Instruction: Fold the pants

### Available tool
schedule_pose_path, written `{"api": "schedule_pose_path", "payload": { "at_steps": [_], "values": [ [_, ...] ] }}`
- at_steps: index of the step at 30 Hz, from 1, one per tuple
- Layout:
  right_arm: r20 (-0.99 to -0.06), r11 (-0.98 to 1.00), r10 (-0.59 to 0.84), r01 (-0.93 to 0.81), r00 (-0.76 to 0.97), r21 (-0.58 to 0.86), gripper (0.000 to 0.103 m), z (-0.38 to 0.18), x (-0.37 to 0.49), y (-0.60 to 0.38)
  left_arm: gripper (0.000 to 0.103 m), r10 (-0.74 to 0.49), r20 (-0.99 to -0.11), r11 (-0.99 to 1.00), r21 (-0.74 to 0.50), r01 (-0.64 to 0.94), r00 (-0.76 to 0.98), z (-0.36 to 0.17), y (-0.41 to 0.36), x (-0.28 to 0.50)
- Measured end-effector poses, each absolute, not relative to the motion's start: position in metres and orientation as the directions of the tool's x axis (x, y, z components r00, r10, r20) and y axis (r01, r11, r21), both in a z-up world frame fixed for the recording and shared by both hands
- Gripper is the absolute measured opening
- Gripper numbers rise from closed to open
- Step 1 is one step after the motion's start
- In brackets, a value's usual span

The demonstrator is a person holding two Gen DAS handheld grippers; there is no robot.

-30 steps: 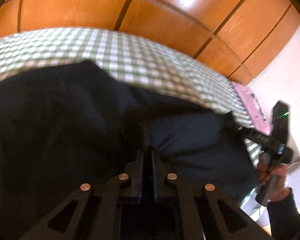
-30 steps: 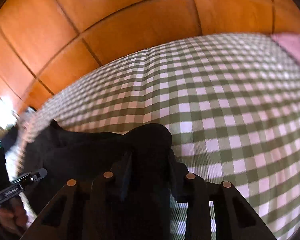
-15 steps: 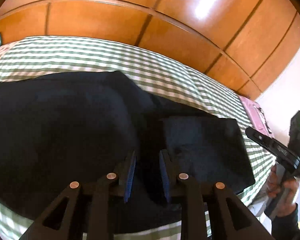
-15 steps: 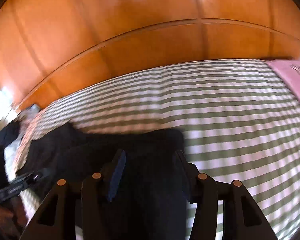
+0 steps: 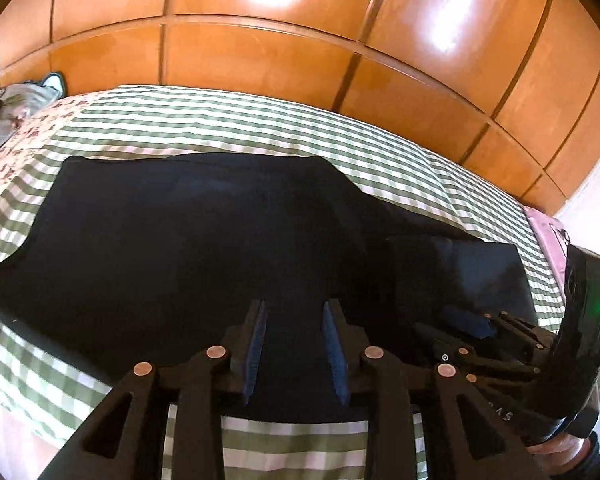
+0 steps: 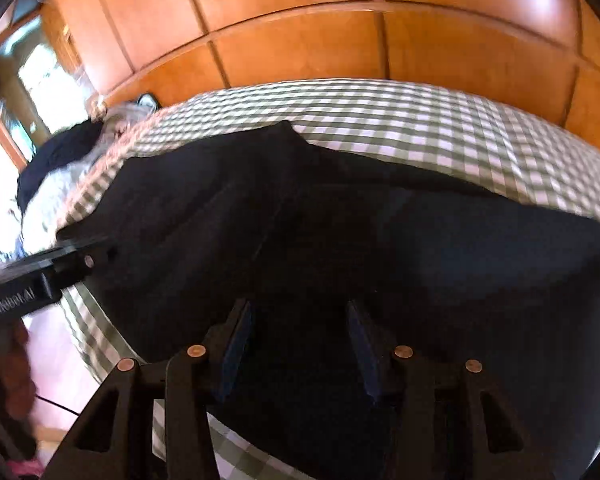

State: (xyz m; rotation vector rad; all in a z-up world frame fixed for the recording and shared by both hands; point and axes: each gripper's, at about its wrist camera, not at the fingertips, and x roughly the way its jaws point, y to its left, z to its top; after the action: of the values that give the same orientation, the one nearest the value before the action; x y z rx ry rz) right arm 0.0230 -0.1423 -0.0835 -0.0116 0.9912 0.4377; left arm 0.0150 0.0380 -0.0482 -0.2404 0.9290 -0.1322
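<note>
Dark pants [image 5: 220,240] lie flat across a bed with a green-and-white checked sheet [image 5: 260,120]. At their right end a leg section [image 5: 484,272] is folded back on top. My left gripper [image 5: 295,306] hovers just above the near edge of the pants. Its jaws are opening and nothing is between the blue pads. In the right wrist view the pants [image 6: 420,248] fill the middle. My right gripper [image 6: 297,306] stands open over them with no cloth between its fingers. The right gripper's black housing [image 5: 584,320] with a green light shows at the right of the left wrist view.
Orange wooden wardrobe panels [image 5: 260,60] run along the far side of the bed. A floral cloth [image 5: 28,136] and a pile of dark and pale clothing [image 6: 60,160] lie at the left end. A pink item [image 5: 548,232] sits at the right end.
Both grippers have let go of the pants and opened. They have drawn back, so more of the flat pants and the bed shows. The right gripper has swung left over the folded part.
</note>
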Motion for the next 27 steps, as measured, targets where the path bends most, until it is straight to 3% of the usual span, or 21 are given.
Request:
{"api": "schedule_pose_path", "payload": {
  "at_steps": [15,21,23,27],
  "values": [
    [-0.758,0.907,0.417,-0.287,0.502,0.309,0.052,-0.084,0.024,-0.16,0.034,-0.156,-0.753,0.961,-0.264,-0.077,0.639,-0.045,0.071,-0.011],
    [-0.754,0.908,0.415,-0.282,0.509,0.309,0.052,-0.082,0.02,-0.159,0.04,-0.245,-0.694,0.885,-0.445,-0.136,0.677,-0.045,0.113,-0.03],
    [-0.757,0.913,0.403,-0.288,0.514,0.29,0.052,-0.082,0.019,-0.156,0.047,-0.287,-0.656,0.816,-0.549,-0.181,0.698,-0.051,0.141,-0.04],
    [-0.755,0.913,0.404,-0.283,0.516,0.295,0.052,-0.083,0.02,-0.157,0.05,-0.236,-0.638,0.722,-0.62,-0.308,0.733,-0.065,0.192,-0.059]
  ]
}}
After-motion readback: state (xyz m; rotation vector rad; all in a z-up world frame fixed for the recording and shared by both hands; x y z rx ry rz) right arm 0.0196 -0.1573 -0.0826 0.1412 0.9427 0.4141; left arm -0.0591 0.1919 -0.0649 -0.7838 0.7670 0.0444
